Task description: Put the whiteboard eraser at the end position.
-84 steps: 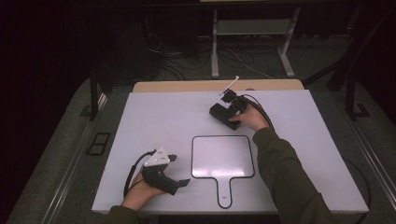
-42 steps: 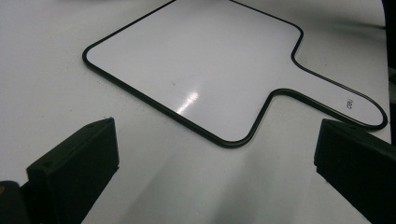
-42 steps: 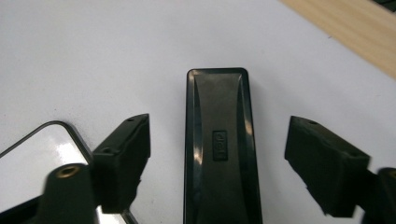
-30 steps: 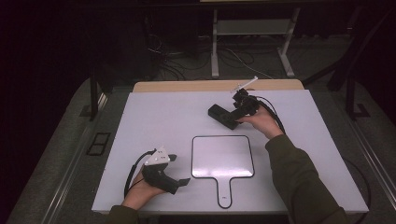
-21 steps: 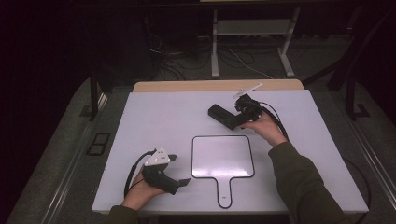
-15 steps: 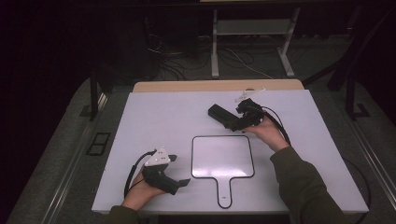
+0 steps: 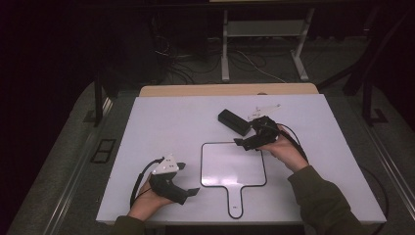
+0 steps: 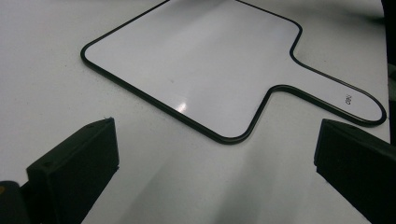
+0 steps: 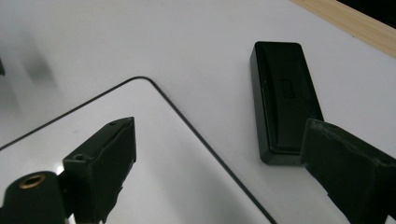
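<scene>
A white paddle-shaped board (image 7: 234, 164) with a black rim lies near the front of the white table, its handle (image 7: 236, 203) pointing at the person. A black block-shaped eraser (image 7: 234, 122) lies just beyond the board's far edge. My right gripper (image 7: 243, 135) hovers open at the board's far right corner and holds nothing. In the right gripper view (image 9: 219, 140), one jaw is over the board (image 9: 140, 154) and the other is by the near end of the eraser (image 9: 285, 107). My left gripper (image 7: 190, 178) rests open left of the board (image 8: 201, 60), its jaws (image 8: 217, 135) facing the board.
The white tabletop (image 7: 161, 127) has bare room on the left and at the far right. A wooden strip (image 7: 225, 90) runs along its far edge. Beyond the table are a dark floor with cables and a metal stand (image 7: 264, 44).
My right gripper has moved from beyond the eraser toward the person, to the board's far right corner. The left gripper, board and eraser stay put.
</scene>
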